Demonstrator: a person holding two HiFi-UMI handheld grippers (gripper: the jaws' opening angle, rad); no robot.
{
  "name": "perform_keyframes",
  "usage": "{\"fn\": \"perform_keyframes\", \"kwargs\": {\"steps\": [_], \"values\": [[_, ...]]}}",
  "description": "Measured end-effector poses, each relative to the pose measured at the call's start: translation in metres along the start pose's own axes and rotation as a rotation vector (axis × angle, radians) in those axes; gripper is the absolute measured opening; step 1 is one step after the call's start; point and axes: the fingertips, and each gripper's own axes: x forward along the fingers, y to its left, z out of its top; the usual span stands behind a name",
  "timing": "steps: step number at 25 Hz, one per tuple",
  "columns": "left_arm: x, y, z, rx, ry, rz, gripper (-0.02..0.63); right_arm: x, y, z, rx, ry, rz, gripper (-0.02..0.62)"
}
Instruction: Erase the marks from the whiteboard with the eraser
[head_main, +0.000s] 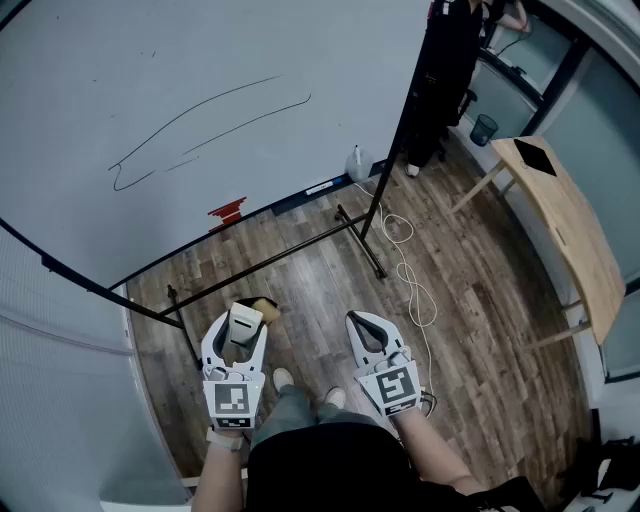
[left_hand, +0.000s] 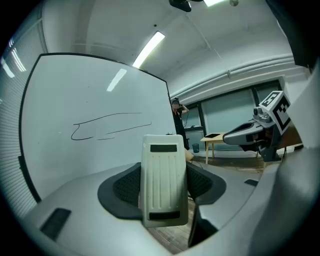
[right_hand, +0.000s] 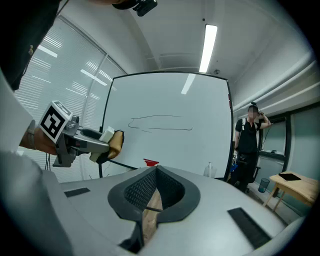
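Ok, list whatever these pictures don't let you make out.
- Red object below the whiteboard: too small in every view.
- Dark item on the wooden table: too small, head view.
- Left tongs' grip faces: covered by the eraser, left gripper view.

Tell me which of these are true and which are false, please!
1. The left tool is gripping a white plastic eraser. True.
2. The right tool is holding a marker pen. False: its jaws are together with nothing between them.
3. The large white whiteboard is wiped clean. False: thin dark pen lines run across it.
4. A light wooden table stands off to the right. True.
5. The eraser is pressed against the whiteboard. False: it is held well away from the board, above the wood-plank floor.
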Motion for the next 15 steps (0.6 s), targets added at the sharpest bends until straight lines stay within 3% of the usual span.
{"fn": "perform_keyframes", "kwargs": {"steps": [9,15], "values": [[0.017,0.067,-0.006,0.052,-0.025,0.011,0.262,0.063,0.020,0.029,-0.018,-0.010,0.010,0.028],[0.043,0.111,-0.013,0.092,-0.065,-0.018,0.262,0.114,0.016,0.041,-0.029,-0.020,-0.050,0.028]]}}
